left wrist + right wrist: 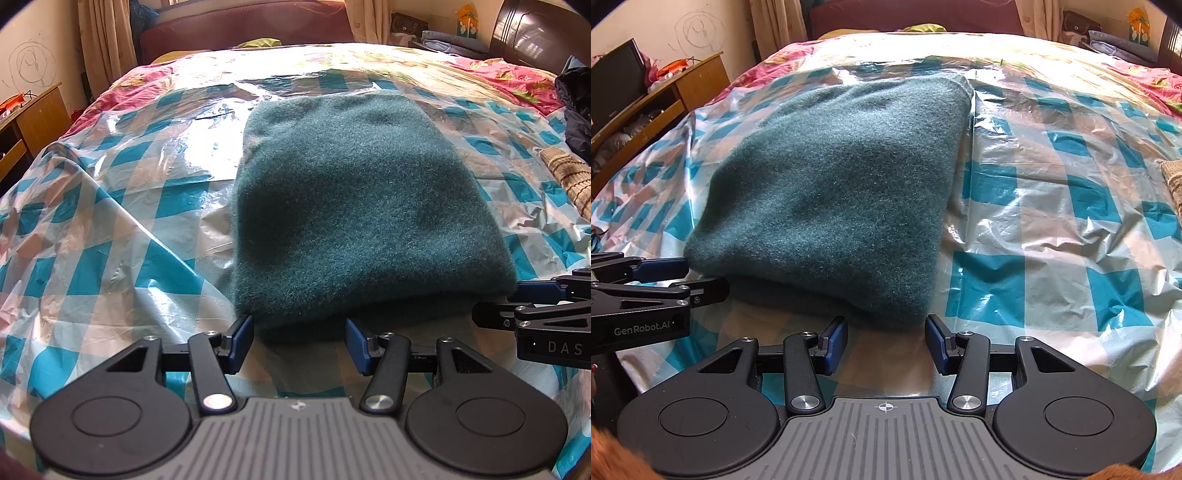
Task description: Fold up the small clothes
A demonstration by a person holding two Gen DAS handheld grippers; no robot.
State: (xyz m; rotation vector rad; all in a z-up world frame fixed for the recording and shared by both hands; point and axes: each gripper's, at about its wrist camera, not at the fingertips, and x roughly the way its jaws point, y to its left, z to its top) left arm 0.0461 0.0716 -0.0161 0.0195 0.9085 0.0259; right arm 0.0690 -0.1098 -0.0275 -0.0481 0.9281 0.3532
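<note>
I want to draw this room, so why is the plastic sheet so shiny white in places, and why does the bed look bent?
Left wrist view: sunlight glares white off the plastic sheet left of the green fuzzy garment, washing out its checks. Right wrist view: the same glare sits to the garment's right. Both views: the fisheye lens curves the bed's edges; corners go dark.

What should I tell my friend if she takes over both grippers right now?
Left gripper: open, holding nothing, at the near edge of the green sweater.
Right gripper: open, holding nothing, at the same near edge, further right.
The sweater lies folded into a thick rectangle on the checked plastic sheet over the bed.
Done: this sweater looks folded.
Left: probably set it aside, then start on the brown striped knit at the right.
</note>
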